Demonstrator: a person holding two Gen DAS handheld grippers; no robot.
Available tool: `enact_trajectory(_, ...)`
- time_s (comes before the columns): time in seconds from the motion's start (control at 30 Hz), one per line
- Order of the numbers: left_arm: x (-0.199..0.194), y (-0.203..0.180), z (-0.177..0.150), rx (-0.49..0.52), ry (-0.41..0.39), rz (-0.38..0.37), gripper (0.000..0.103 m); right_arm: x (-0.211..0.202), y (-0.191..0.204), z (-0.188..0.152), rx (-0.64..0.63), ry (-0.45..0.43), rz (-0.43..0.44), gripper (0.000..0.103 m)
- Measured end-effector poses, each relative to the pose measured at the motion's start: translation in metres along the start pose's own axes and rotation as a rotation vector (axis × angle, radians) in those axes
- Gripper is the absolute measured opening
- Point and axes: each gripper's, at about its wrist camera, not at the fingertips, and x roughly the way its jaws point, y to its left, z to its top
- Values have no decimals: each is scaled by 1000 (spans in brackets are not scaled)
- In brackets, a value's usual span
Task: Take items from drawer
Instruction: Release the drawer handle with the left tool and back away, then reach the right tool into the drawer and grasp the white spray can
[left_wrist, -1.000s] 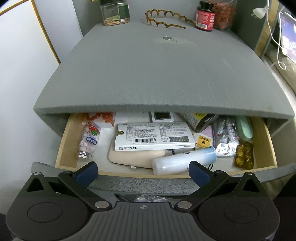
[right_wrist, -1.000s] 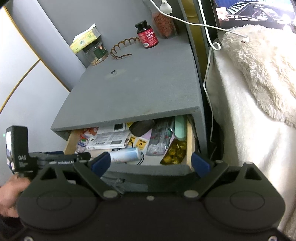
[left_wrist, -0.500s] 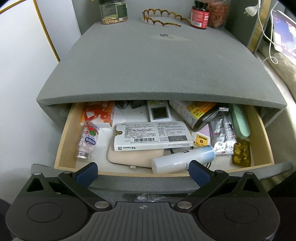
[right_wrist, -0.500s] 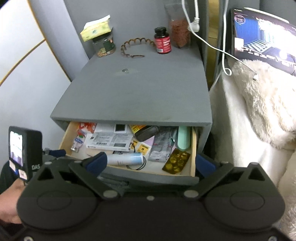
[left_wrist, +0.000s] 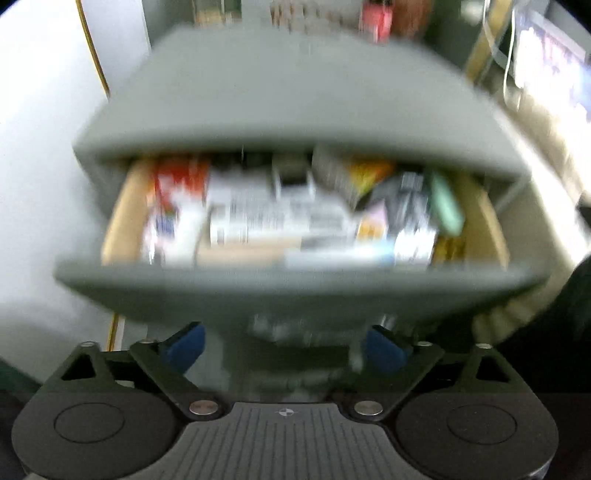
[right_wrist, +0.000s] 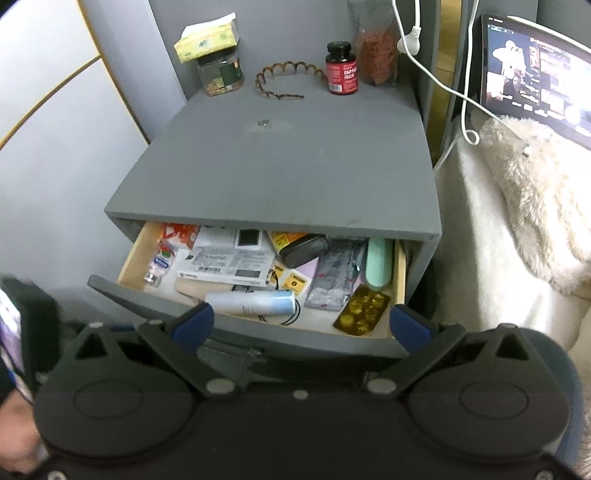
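Observation:
The grey nightstand's drawer (right_wrist: 122, 295) stands pulled out, crammed with items. In the right wrist view I make out a white tube (right_wrist: 251, 302) at the front, a white tablet box (right_wrist: 225, 264), a yellow blister pack (right_wrist: 362, 312), a mint-green case (right_wrist: 379, 267), a foil strip (right_wrist: 336, 277) and a small pill bottle (right_wrist: 159, 264). My right gripper (right_wrist: 301, 325) hovers open above the drawer front, holding nothing. The left wrist view is motion-blurred. There the drawer (left_wrist: 295, 284) fills the middle, and my left gripper (left_wrist: 282, 349) is open just below its front, at a blurred handle (left_wrist: 295, 328).
On the nightstand top (right_wrist: 295, 166) stand a glass jar (right_wrist: 221, 74), a brown headband (right_wrist: 284, 79), a red pill bottle (right_wrist: 341, 68) and a bag (right_wrist: 376, 55). A fluffy white blanket (right_wrist: 535, 203), a cable and a lit tablet (right_wrist: 535, 74) lie to the right. A hand (right_wrist: 14, 417) shows bottom left.
The drawer has slid further out. The left gripper has pulled back and dropped below the drawer front, its view now blurred. The right gripper has risen and swung to face the drawer.

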Motion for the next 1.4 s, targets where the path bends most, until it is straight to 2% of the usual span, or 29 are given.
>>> enact_trajectory(0.1, 15, -1, 20, -4, -18, 77, 103, 0, 6, -1, -16, -4, 1, 103)
enact_trajectory(0.17, 29, 1, 25, -2, -1, 99, 103, -1, 10, -2, -30, -10, -2, 103)
enact_trajectory(0.2, 43, 0, 26, 18, 38, 114, 103, -2, 11, -3, -34, -12, -2, 103)
enact_trajectory(0.27, 44, -2, 23, 34, 13, 113, 103, -1, 11, -5, -30, -6, 3, 103)
enact_trajectory(0.43, 38, -1, 19, 34, 8, 97, 101, 1, 8, -7, -17, 9, 10, 103)
enact_trajectory(0.67, 36, -1, 10, 15, 18, 117, 101, 4, 8, -2, -22, 3, 25, 103)
enact_trajectory(0.77, 35, 4, 15, 4, 14, 104, 102, 10, 6, -1, -26, 19, 50, 102)
enact_trajectory(0.87, 34, 14, 22, -35, 15, 98, 102, 21, 2, 2, -34, 29, 56, 97)
enact_trajectory(1.0, -4, 31, 32, -66, -101, 101, 103, 48, 12, 14, -125, 77, 92, 91)
enact_trajectory(1.1, -28, 46, 38, -96, -154, 70, 103, 71, 22, 24, -207, 119, 133, 84)
enact_trajectory(1.17, -37, 54, 38, -123, -164, 59, 103, 85, 29, 30, -261, 147, 160, 77)
enact_trajectory(1.23, -49, 62, 31, -168, -168, 17, 103, 100, 36, 37, -316, 175, 187, 68)
enact_trajectory(1.27, -52, 64, 27, -167, -170, -5, 103, 107, 40, 40, -343, 189, 200, 68)
enact_trajectory(1.4, -62, 64, 15, -140, -193, -9, 103, 136, 54, 52, -458, 245, 254, 62)
